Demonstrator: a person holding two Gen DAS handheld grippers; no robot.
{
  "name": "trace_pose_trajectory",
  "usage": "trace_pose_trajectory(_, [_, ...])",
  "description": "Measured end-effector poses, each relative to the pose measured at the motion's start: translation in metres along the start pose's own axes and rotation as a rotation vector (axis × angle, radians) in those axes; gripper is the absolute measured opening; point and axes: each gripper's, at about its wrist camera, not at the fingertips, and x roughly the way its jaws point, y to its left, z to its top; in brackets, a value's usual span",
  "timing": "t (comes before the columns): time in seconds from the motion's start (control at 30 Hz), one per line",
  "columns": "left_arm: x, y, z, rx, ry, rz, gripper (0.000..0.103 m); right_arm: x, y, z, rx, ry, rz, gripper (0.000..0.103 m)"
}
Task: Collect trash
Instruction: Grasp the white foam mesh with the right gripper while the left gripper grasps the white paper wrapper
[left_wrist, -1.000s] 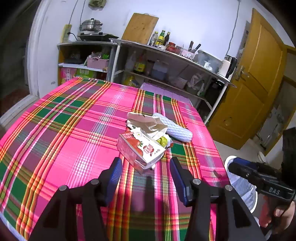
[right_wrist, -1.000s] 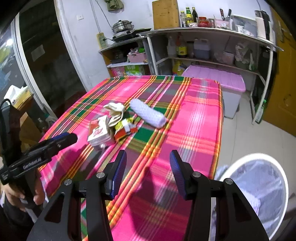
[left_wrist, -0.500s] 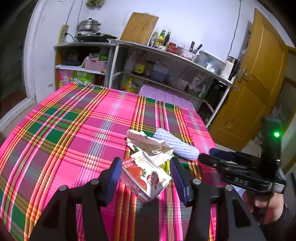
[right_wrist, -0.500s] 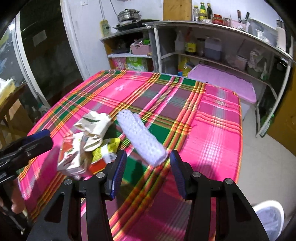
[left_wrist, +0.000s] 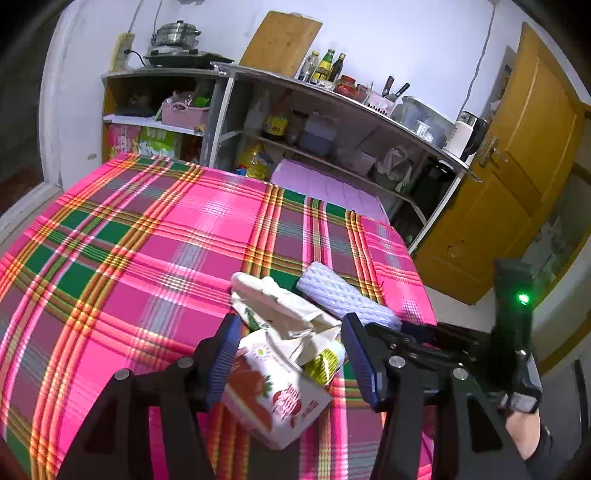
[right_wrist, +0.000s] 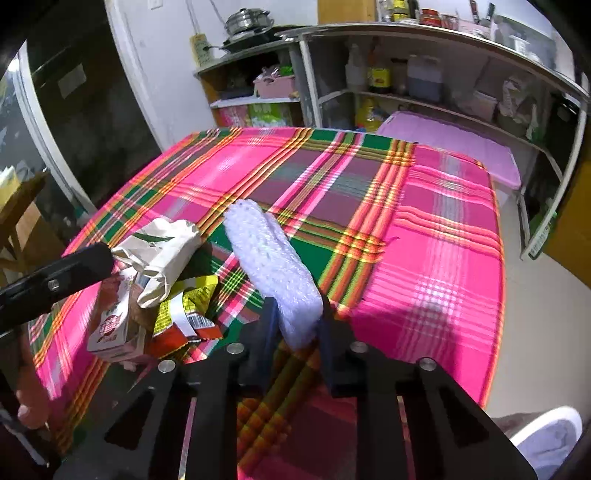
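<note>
While both wrist views look down at it, we note the table (left_wrist: 110, 258) fills most of each frame under a pink, green and orange plaid cloth, with kitchen shelves (left_wrist: 332, 122) across the top and a yellow door (left_wrist: 517, 184) at the upper right of the left view. At the lower right corner of the right view we see the rim of a white bin (right_wrist: 546, 432) on the floor. Trash sits in one cluster at lower centre of the left view: a white foam sleeve (right_wrist: 273, 266), a crumpled paper bag (left_wrist: 284, 314), a strawberry carton (left_wrist: 277, 391) and a yellow-red wrapper (right_wrist: 184, 314). Right gripper (right_wrist: 297, 325): jaws have just been closing and now pinch the near end of the foam sleeve, which lies along the cloth toward the frame centre. Left gripper (left_wrist: 288, 354): jaws spread wide, having just been opening a little; the carton and bag lie between them, and we cannot tell whether the pads touch either.
</note>
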Motion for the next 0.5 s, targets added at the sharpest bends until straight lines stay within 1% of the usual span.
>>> trace_pose_trajectory(0.17, [0.016,-0.005,0.004,-0.037,0.023,-0.006,0.056,-0.013,-0.006,-0.011,0.035,-0.024,0.002,0.02])
trace_pose_trajectory(0.3, [0.028,-0.005,0.006,-0.075,0.036,0.012,0.056,-0.021,-0.011,-0.019,0.061,-0.035,0.011,0.02])
trace_pose_trajectory(0.33, [0.031,-0.004,0.006,-0.088,0.042,0.015,0.05,-0.024,-0.012,-0.021,0.07,-0.04,0.013,0.02])
trace_pose_trajectory(0.37, [0.033,-0.004,0.006,-0.093,0.045,0.021,0.04,-0.026,-0.013,-0.022,0.074,-0.042,0.015,0.02])
trace_pose_trajectory(0.47, [0.036,-0.004,0.006,-0.103,0.047,0.038,0.029,-0.033,-0.016,-0.028,0.09,-0.05,0.016,0.02])
trace_pose_trajectory(0.5, [0.037,-0.004,0.005,-0.106,0.049,0.042,0.029,-0.035,-0.017,-0.03,0.094,-0.052,0.015,0.02])
